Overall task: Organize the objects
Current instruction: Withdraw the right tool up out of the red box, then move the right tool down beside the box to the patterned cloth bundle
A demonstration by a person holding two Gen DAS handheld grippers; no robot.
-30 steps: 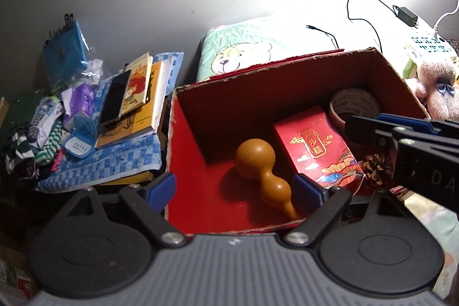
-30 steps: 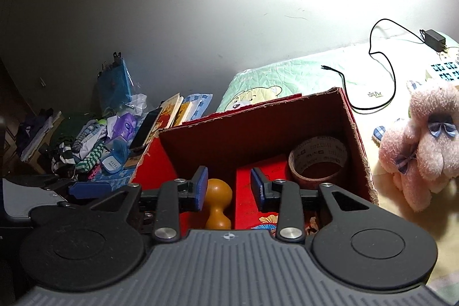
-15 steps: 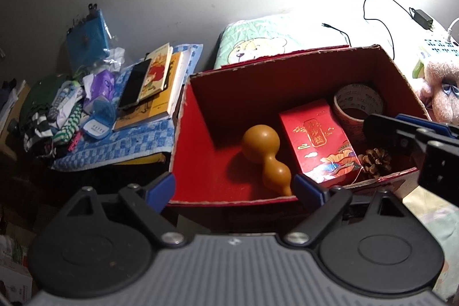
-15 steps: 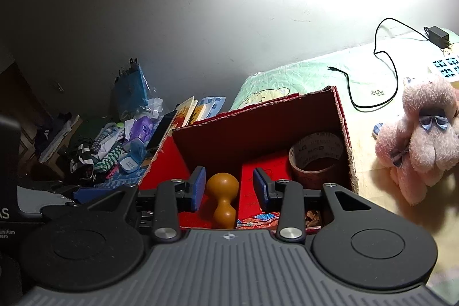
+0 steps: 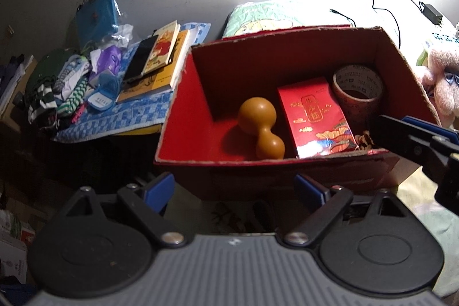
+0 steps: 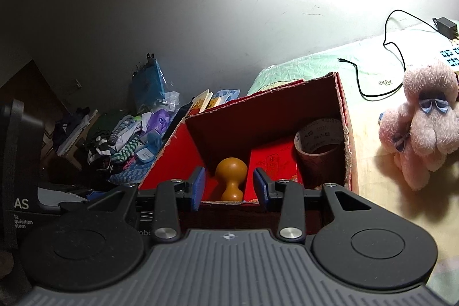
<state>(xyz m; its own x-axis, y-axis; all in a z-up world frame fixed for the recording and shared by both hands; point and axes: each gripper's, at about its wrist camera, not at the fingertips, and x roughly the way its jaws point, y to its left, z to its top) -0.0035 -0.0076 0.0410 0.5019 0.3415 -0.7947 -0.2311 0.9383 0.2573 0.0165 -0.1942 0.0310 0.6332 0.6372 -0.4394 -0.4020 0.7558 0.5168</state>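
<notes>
gourd (image 6: 231, 179) lies dead ahead between our right gripper (image 6: 229, 188) pads, long axis toward us; both grippers spread, empty; left gripper (image 5: 234, 192) sits wider, outside box (image 5: 287, 165).

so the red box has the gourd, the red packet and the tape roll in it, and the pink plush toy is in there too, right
Not quite. The pink plush toy sits outside the red box, on the bed to its right, as the right wrist view shows. The gourd, red packet and tape roll are inside.
</notes>
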